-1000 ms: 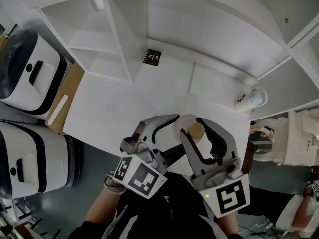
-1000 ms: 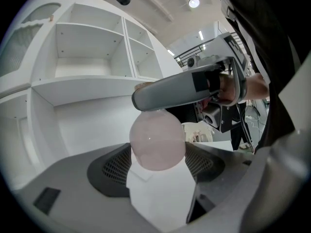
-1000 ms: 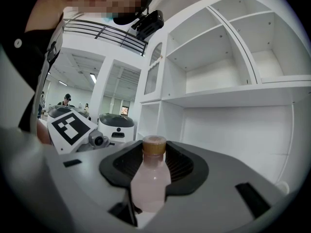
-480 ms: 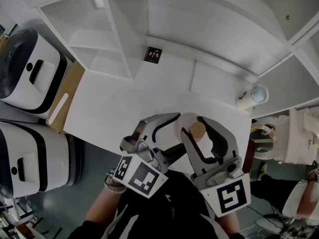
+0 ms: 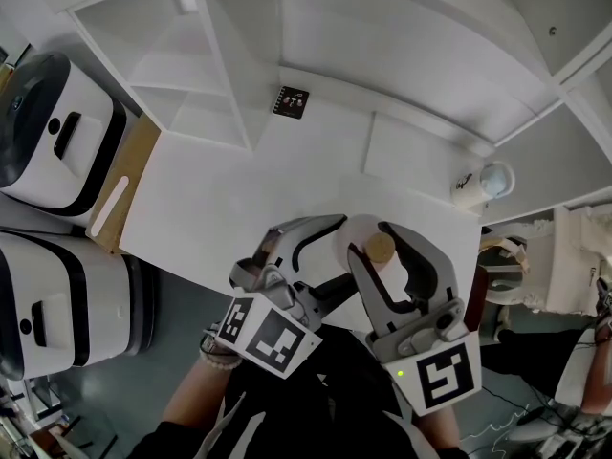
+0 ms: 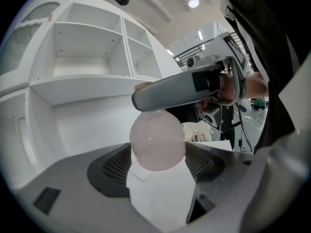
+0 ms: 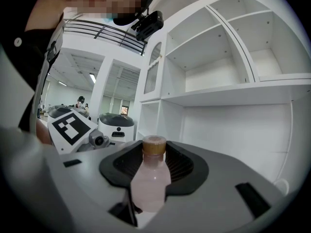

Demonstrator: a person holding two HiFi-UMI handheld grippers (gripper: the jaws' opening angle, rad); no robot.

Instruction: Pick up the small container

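The bottle [image 7: 148, 183], likely light, smooth, slippery plastic, is clamped by both the right gripper [image 5: 375, 247] and left gripper [image 5: 330, 256]; grip mid-body, below the cap [image 7: 153, 146].

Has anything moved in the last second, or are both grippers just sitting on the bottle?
Nothing visibly changed. The left gripper and the right gripper both stay closed on the small pink bottle, held at the same spot over the near edge of the white table. The only difference is a slight shift of the head view.
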